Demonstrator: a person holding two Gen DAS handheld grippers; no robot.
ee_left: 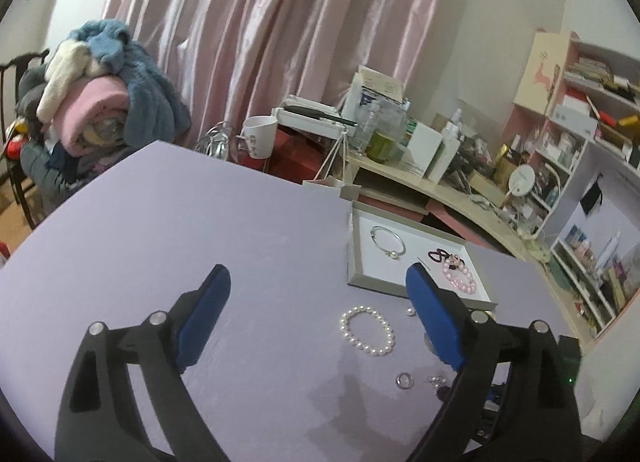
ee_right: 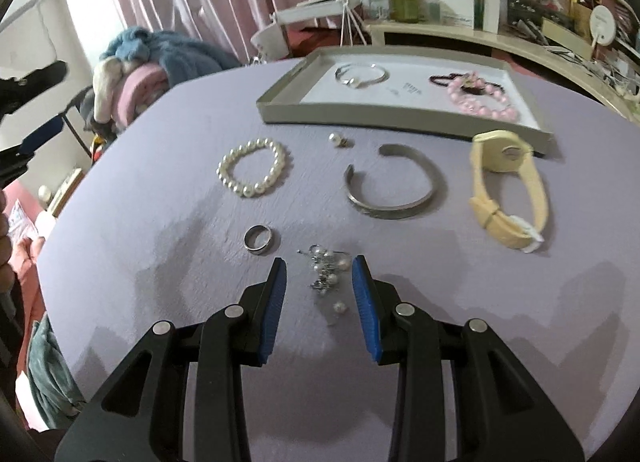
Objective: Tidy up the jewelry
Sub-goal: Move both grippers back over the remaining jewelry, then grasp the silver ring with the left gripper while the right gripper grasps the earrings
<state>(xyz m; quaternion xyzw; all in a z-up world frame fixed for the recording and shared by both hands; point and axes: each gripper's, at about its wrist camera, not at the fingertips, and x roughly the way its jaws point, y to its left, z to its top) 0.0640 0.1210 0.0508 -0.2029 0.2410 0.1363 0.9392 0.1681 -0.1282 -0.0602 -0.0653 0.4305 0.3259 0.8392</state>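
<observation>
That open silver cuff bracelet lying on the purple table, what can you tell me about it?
The open silver cuff bracelet is a flat band of dull grey metal bent into a C, with its gap facing up and left in the right wrist view. It lies flat on the purple table, between the white pearl bracelet and the cream wristwatch, just in front of the grey tray. Nothing touches it.

Both wrist views look down, sharing the tray (ee_left: 356, 258).
</observation>
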